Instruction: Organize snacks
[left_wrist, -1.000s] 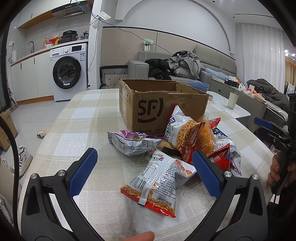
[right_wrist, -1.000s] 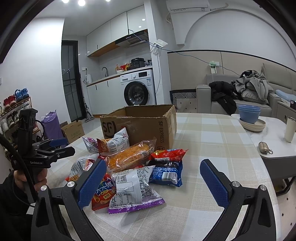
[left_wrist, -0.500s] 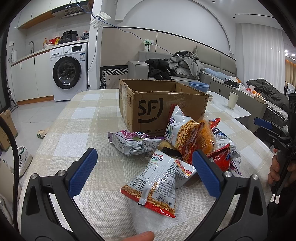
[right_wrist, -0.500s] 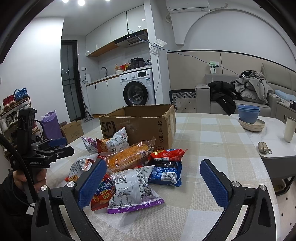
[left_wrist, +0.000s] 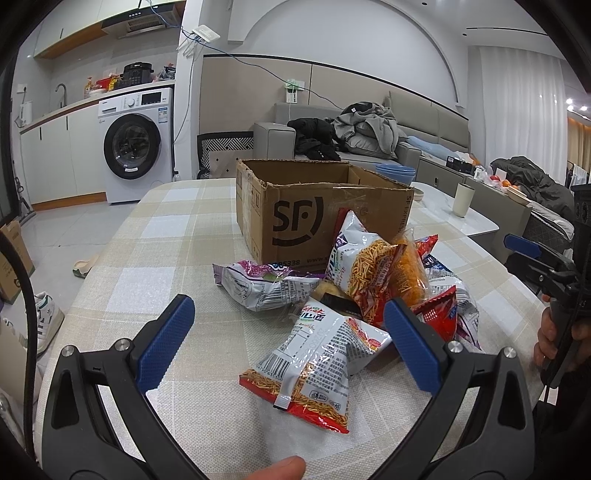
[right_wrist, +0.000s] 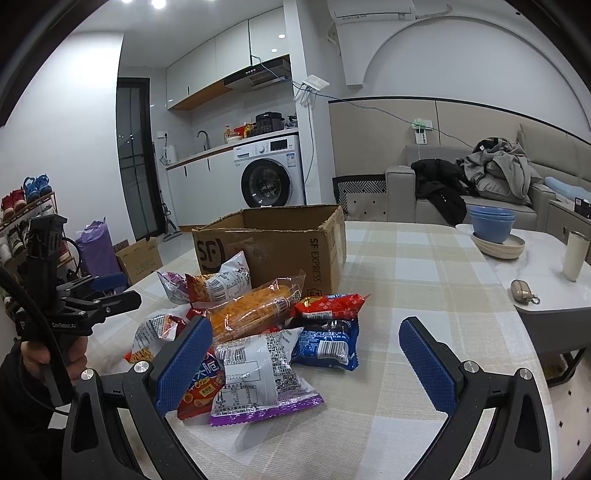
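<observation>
A pile of snack bags lies on the checked tablecloth in front of an open cardboard SF box (left_wrist: 314, 218), which also shows in the right wrist view (right_wrist: 280, 243). Nearest my left gripper (left_wrist: 288, 332) is a silver and red noodle-snack bag (left_wrist: 317, 365); the gripper is open and empty, just above it. A purple-edged silver bag (left_wrist: 262, 284) lies left of the pile. My right gripper (right_wrist: 306, 350) is open and empty over a silver bag with purple edge (right_wrist: 258, 376), beside a blue packet (right_wrist: 327, 343) and an orange snack bag (right_wrist: 255, 314).
A white side table (right_wrist: 546, 280) to the right holds stacked blue bowls (right_wrist: 493, 221), a cup (right_wrist: 574, 254) and a small key pouch (right_wrist: 522, 291). Sofa with clothes and a washing machine (left_wrist: 135, 147) stand behind. The table edge runs on the right.
</observation>
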